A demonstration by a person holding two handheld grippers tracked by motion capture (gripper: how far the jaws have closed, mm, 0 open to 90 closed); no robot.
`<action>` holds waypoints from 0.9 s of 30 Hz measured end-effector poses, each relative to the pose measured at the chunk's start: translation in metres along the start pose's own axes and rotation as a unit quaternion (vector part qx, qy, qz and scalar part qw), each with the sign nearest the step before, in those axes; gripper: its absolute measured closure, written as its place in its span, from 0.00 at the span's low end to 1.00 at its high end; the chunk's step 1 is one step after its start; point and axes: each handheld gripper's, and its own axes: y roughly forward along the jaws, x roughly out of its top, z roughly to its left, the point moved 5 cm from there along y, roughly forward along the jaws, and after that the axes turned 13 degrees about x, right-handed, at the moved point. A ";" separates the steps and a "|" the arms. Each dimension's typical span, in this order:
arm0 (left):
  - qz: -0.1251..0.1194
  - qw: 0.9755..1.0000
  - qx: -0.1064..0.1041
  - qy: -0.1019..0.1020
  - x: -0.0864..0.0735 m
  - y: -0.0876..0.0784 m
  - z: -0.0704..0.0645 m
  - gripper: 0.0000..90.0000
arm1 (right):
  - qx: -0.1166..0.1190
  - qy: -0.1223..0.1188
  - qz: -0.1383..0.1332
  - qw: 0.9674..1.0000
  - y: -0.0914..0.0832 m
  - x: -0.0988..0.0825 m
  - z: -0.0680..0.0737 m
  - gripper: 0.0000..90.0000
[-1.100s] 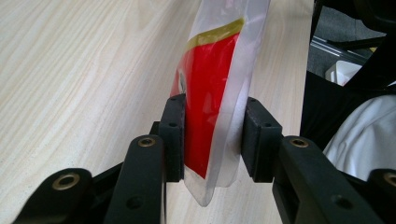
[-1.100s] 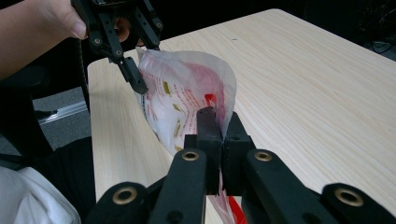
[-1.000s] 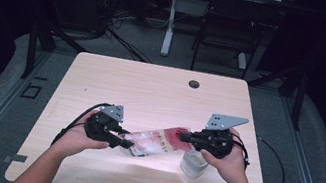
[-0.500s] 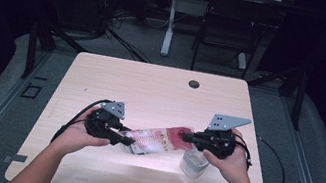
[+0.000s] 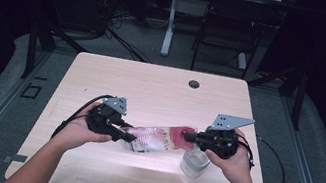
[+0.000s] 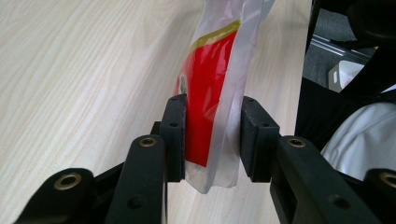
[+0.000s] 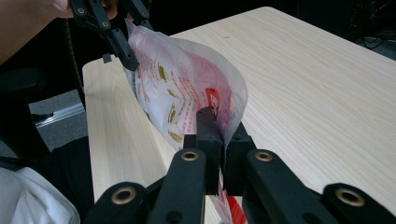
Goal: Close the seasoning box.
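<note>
1. The plastic bag (image 5: 158, 140), clear film printed in red and gold, hangs stretched between the two grippers above the front half of the table (image 5: 152, 84), off its surface.
2. The left gripper (image 5: 126, 137) has its jaws together on one end of the bag; in the left gripper view the film (image 6: 212, 107) sits bunched between the pads, with a short tail below them.
3. The right gripper (image 5: 189, 137) has its jaws clamped on the opposite, red-printed end; in the right gripper view the bag (image 7: 187, 93) bulges away toward the other gripper (image 7: 122, 51).
4. A small clear container (image 5: 194, 162) stands on the table just below and beside the right gripper, near the right hand (image 5: 230, 159).
5. Risk, slip: the film is thin and smooth, and the left hold takes only a narrow edge; a pull apart may likely draw it out of the pads.
6. Risk, tear: opposed tension at two small clamped spots could split the film.
7. Risk, spill: whether the bag holds contents cannot be told; if it does, a tilt or lost end could drop them beside the container.
8. Risk, knock: the right gripper works close above the container and could tip it.
</note>
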 end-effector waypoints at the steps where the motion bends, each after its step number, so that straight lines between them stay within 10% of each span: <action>1: -0.003 1.000 -0.002 0.001 0.001 0.000 0.000 0.74 | 0.000 0.001 0.001 1.000 0.000 0.000 0.000 0.98; 27: -0.001 1.000 0.003 0.010 0.015 -0.007 0.001 0.75 | -0.003 0.003 0.012 1.000 -0.001 -0.003 -0.002 0.94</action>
